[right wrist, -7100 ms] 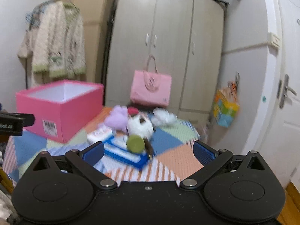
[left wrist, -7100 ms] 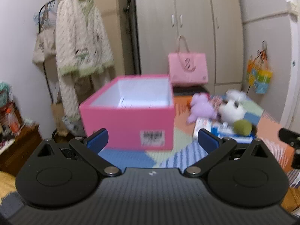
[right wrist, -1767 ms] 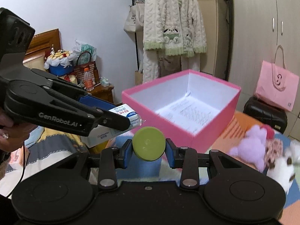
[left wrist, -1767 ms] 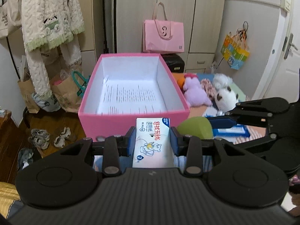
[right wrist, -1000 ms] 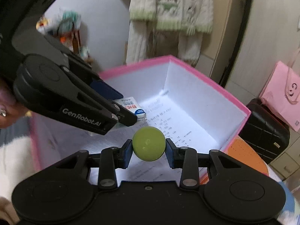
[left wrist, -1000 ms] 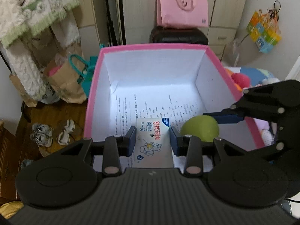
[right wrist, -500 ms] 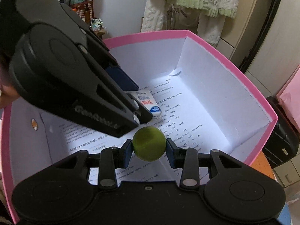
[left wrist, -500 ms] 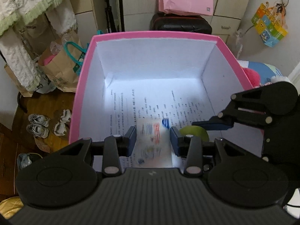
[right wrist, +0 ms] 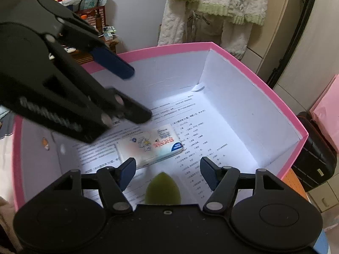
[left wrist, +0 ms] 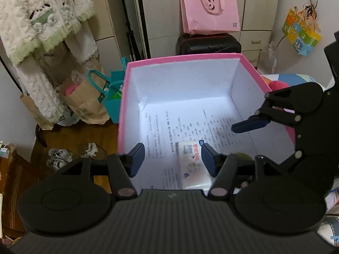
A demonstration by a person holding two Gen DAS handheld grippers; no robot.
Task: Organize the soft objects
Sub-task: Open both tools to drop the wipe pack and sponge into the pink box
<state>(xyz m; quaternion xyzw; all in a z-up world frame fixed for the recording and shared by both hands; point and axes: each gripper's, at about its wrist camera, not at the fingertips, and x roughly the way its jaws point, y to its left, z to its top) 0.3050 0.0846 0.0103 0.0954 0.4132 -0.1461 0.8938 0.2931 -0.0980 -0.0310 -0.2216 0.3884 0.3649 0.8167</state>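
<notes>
Left gripper [left wrist: 172, 159]: black two-finger tool with blue pads, hanging over the near-left part of the box; its jaws are opening and stand spread. The pack sits in the gap, close by the right-hand pad, but I cannot tell whether that pad touches it, and nothing pinches it.
Tissue pack [right wrist: 150, 146]: white soft rectangular packet with blue and red print, lying flat on the box floor near the front wall. It reads as just let go, dropped here because the box is the collecting place.
Pink box [right wrist: 250, 72]: open cardboard box, pink outside, white inside, its floor lined with a printed paper sheet [left wrist: 169, 124]. It stands open-topped so both tools can reach in from above.
Green sponge [right wrist: 162, 188]: olive-green, teardrop-shaped soft piece, resting on the floor of the box just right of the pack and apart from it, partly hidden behind the tool body.
Right gripper [right wrist: 166, 169]: same build, tilted down into the box; its jaws are opening, fingers parted with clear space either side of the sponge, so no grip.
Step, judged: both soft items seem delivered; pulling out is likely next.
Count: two grippers, one box, one pack, one sponge, one lining sheet.
</notes>
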